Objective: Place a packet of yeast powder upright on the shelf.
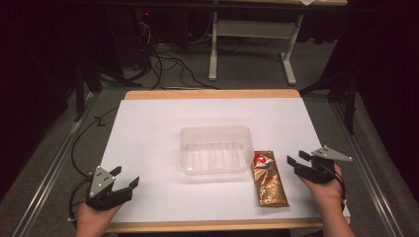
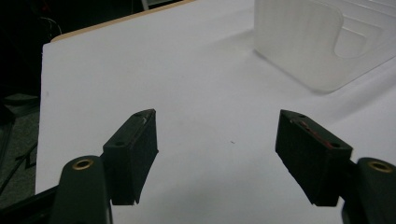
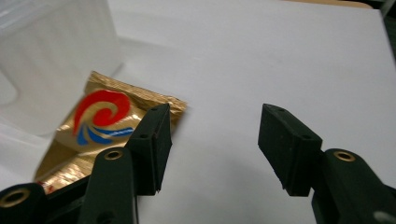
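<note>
A gold snack packet (image 1: 268, 178) with a red and blue swirl lies flat on the white sheet, just right of a clear plastic container (image 1: 216, 129) that stands with nothing in it. My right gripper (image 1: 295, 157) hovers right of the packet, open, nothing between its jaws. In the right gripper view the packet (image 3: 100, 116) lies left of and partly behind the left jaw, with the container (image 3: 51, 56) beyond it, and the right gripper (image 3: 215, 111) faces bare sheet. My left gripper (image 1: 126, 176) rests at the front left, open over bare sheet (image 2: 217, 116); the container (image 2: 299, 42) is far ahead to its right.
A white sheet (image 1: 148, 128) covers the wooden tabletop, whose edge (image 1: 212, 94) shows at the back and front. Behind the table are cables (image 1: 168, 64) on the floor and the white legs of another table (image 1: 213, 59). Metal rails run along both sides.
</note>
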Motion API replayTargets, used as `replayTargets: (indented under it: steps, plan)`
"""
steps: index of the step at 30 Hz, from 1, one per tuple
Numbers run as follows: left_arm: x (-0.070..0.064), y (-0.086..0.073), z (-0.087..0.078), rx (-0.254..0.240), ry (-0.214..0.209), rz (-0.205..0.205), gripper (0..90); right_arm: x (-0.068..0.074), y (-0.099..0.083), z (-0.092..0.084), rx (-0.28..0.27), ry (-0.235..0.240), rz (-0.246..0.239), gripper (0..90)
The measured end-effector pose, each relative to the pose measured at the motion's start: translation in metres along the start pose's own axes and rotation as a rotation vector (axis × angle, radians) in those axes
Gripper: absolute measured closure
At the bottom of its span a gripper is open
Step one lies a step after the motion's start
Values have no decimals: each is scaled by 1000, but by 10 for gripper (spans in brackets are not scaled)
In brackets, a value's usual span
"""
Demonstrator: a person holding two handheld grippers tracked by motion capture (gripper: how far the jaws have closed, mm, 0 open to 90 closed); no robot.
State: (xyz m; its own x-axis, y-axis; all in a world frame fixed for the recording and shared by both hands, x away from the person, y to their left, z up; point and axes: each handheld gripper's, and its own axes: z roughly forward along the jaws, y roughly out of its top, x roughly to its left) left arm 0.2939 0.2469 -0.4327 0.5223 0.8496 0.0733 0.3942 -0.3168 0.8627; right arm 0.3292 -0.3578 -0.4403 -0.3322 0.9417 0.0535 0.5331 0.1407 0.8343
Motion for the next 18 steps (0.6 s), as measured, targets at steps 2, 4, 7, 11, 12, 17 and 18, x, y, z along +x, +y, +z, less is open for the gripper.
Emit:
replayTargets:
  steps: [2, 4, 7, 11, 12, 17, 18]
  plan:
    - [0, 0, 1, 5, -1, 3, 302, 8, 5, 6, 5, 25, 10, 433]
    - [-1, 0, 2, 7, -2, 5, 302, 16, 10, 17, 23, 47, 3, 427]
    - [-1, 0, 2, 9, -2, 7, 302, 27, 15, 34, 69, 60, -4, 408]
    - [-1, 0, 2, 11, -3, 9, 302, 31, 16, 54, 134, 52, -36, 354]
    - [-1, 0, 2, 11, -3, 9, 302, 31, 16, 54, 134, 52, -36, 354]
    - [-2, 0, 2, 8, -3, 9, 302, 32, 14, 71, 206, 60, -26, 330]
    - [-2, 0, 2, 8, -2, 10, 302, 32, 14, 71, 206, 60, -26, 330]
